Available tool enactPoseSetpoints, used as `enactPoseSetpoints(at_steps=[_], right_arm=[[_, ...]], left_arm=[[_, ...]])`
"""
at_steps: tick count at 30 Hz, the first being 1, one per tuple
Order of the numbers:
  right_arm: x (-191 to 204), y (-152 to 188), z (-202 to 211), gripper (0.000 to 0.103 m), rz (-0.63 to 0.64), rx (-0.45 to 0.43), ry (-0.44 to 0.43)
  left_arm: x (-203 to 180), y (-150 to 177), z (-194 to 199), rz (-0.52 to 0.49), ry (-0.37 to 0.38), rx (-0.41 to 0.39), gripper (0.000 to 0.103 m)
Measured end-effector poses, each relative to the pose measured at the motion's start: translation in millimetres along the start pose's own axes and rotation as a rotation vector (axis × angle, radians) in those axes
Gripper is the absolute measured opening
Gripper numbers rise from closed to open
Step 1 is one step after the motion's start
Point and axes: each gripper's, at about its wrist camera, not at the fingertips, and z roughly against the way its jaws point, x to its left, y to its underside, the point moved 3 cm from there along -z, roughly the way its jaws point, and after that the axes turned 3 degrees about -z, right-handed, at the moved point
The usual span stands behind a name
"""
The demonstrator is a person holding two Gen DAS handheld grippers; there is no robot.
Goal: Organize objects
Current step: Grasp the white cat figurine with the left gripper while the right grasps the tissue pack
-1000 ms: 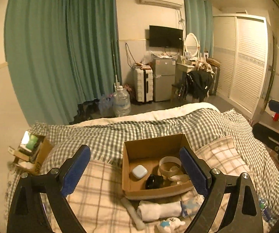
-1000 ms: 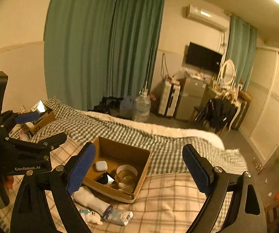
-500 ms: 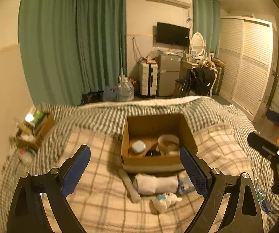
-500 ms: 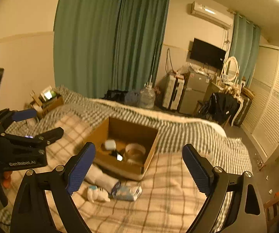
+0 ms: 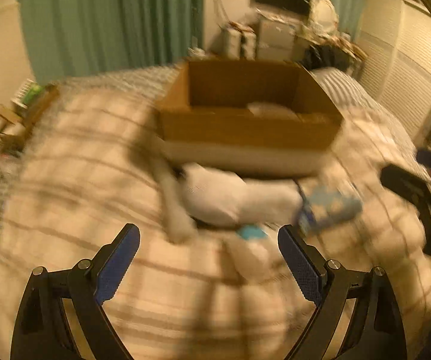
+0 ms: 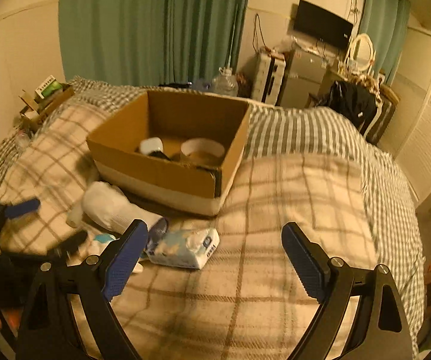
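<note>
Lying just before the box (image 6: 167, 162): sock roll (image 6: 116, 207), tissue pack (image 6: 185, 247); both grippers, left (image 5: 209, 262) and right (image 6: 214, 259), spread apart, empty.

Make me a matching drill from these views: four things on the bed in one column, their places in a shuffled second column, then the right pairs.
Things:
1. rolled white towel
2. blue-and-white tissue pack
3. white tape ring
4. brown cardboard box

Places:
A. inside the box
B. on the plaid blanket, open top up
C. nearest the right hand-held gripper
D. against the box's front, left of the pack

Pairs: 1-D, 2-C, 3-A, 4-B
</note>
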Motion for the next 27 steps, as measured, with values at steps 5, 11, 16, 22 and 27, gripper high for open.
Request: enactPoseSetpoints(at_steps=[5, 11, 16, 22, 27], right_arm=[[-8, 1, -13, 0.091, -0.029, 0.033, -0.021], [-6, 0, -29, 0.091, -0.02, 0.058, -0.032], [-3, 1, -39, 0.091, -0.009, 0.08, -0.029], [3, 5, -45, 0.091, 0.015, 0.099, -0.011], [6, 7, -44, 0.091, 0.025, 0.096, -0.008]], left_arm=[[-30, 12, -27, -0.111, 0.043, 0.074, 0.096], [-36, 15, -56, -0.145, 0.029, 0.139, 0.096], [-42, 15, -64, -0.185, 0.04, 0.138, 0.066], [-31, 14, -40, -0.123, 0.059, 0.082, 0.066], [-7, 12, 2, -0.065, 0.048, 0.012, 0.066]])
